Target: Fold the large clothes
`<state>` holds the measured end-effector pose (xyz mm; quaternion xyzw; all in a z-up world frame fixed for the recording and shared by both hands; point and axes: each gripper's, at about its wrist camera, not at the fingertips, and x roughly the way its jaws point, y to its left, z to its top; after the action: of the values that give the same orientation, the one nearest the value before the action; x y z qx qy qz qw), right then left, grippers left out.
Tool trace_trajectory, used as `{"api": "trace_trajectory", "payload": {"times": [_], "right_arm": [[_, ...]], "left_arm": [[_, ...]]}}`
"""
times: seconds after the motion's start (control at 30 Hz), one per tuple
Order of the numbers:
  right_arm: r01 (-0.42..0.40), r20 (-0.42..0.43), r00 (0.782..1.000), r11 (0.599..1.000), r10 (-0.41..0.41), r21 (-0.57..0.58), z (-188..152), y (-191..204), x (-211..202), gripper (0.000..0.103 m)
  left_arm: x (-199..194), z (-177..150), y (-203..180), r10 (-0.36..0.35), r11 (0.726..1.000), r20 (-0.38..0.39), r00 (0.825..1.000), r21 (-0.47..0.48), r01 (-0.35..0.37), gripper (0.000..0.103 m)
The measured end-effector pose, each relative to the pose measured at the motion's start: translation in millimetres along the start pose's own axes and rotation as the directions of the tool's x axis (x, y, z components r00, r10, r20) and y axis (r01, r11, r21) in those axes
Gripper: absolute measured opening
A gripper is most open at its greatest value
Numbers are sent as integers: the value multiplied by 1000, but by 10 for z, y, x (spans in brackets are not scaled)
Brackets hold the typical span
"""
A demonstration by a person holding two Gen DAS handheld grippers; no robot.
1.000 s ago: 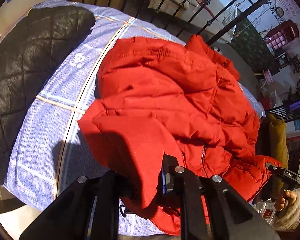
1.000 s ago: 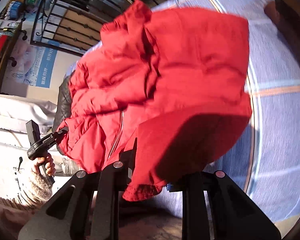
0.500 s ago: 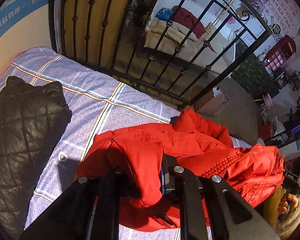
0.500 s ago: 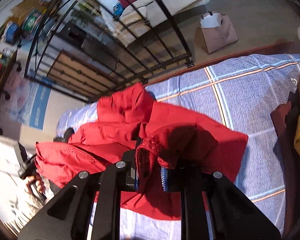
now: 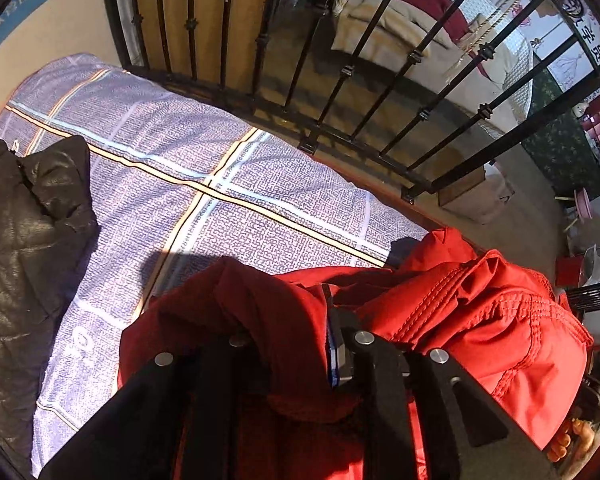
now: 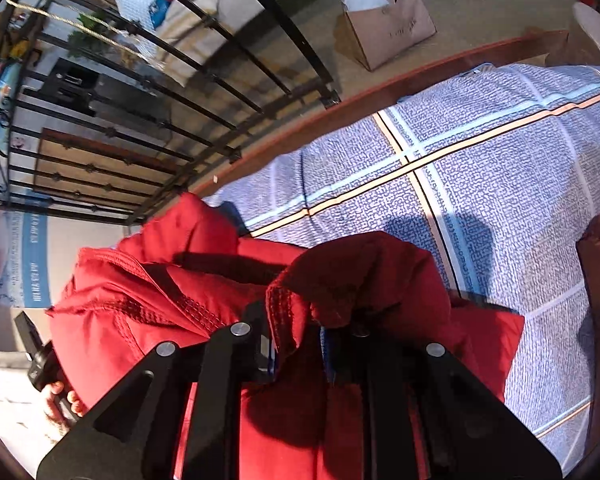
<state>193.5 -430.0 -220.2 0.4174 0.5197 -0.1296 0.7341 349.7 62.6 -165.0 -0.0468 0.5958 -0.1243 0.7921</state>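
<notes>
Folded forward since the earlier frame, red jacket now bunches at 5 o'clock on the bedspread; left gripper, jaws just easing, and right gripper both clamp its hem, fold nearly laid.

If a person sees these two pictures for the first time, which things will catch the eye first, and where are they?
The bright red padded jacket fills the lower middle of both views, bunched on the blue checked bedcover and pinched by the left gripper and the right gripper. Behind the bed stands a black iron railing, and a black quilted coat lies at the far left of the left wrist view.
</notes>
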Motion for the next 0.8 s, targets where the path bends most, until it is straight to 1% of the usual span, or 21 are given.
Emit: {"api": "trace_trajectory", "payload": {"times": [0.07, 0.13, 0.2, 0.27, 0.3, 0.33, 0.37, 0.4, 0.43, 0.47, 0.5, 0.53, 0.57, 0.63, 0.67, 0.7, 0.73, 0.8], "right_arm": [[24, -15, 1000, 1000, -24, 0, 32, 4, 82, 17], [36, -31, 999, 999, -36, 19, 42, -20, 141, 17], [49, -47, 998, 998, -47, 42, 51, -49, 207, 17], [65, -56, 996, 997, -62, 43, 59, -57, 251, 17], [71, -61, 996, 996, -69, 45, 61, -63, 272, 17], [74, -64, 995, 996, -71, 48, 61, -67, 284, 17], [77, -66, 995, 996, -73, 51, 57, -74, 301, 17], [79, -68, 995, 996, -76, 50, 53, -78, 314, 17], [82, -69, 995, 995, -79, 50, 49, -80, 324, 17], [84, -69, 994, 995, -81, 50, 49, -82, 335, 17], [84, -67, 994, 995, -81, 52, 51, -88, 354, 17], [85, -66, 995, 995, -81, 54, 56, -95, 378, 17], [86, -65, 995, 995, -82, 56, 53, -94, 388, 17], [90, -59, 995, 994, -86, 66, 42, -93, 402, 17], [91, -57, 995, 993, -87, 71, 36, -87, 394, 18], [85, -50, 995, 993, -81, 85, 30, -88, 376, 19], [80, -46, 996, 992, -76, 95, 24, -95, 372, 20], [35, -40, 999, 989, -30, 146, 8, -154, 321, 22]], "left_arm": [[33, 30, 9, -12, 1000, -10, 1000, -13, 12, 20], [26, 61, 44, -40, 998, -16, 999, -40, 39, 22], [-19, 93, 136, -99, 991, -23, 995, -92, 97, 25], [-139, 109, 245, -166, 974, -6, 986, -157, 163, 28], [-243, 105, 350, -223, 952, 22, 975, -210, 223, 32], [-333, 98, 419, -270, 930, 45, 962, -248, 273, 39], [-430, 84, 497, -315, 905, 74, 946, -277, 323, 45], [-594, 56, 610, -341, 881, 130, 931, -302, 365, 55], [-730, 36, 675, -320, 881, 172, 932, -308, 360, 68], [-914, 2, 750, -273, 891, 222, 936, -309, 333, 72], [-1024, -22, 779, -246, 898, 250, 936, -304, 317, 75], [-1174, -74, 781, -231, 909, 274, 934, -280, 307, 75], [-1241, -113, 732, -232, 921, 269, 935, -248, 300, 75], [-1309, -238, 475, -216, 960, 215, 952, -132, 248, 76], [-1317, -343, 269, -201, 977, 182, 963, -40, 212, 77], [-1300, -454, 112, -193, 981, 163, 968, 30, 190, 81], [-1285, -608, -97, -179, 980, 149, 972, 114, 163, 85], [-1213, -912, -454, -157, 966, 138, 978, 228, 123, 85]]}}
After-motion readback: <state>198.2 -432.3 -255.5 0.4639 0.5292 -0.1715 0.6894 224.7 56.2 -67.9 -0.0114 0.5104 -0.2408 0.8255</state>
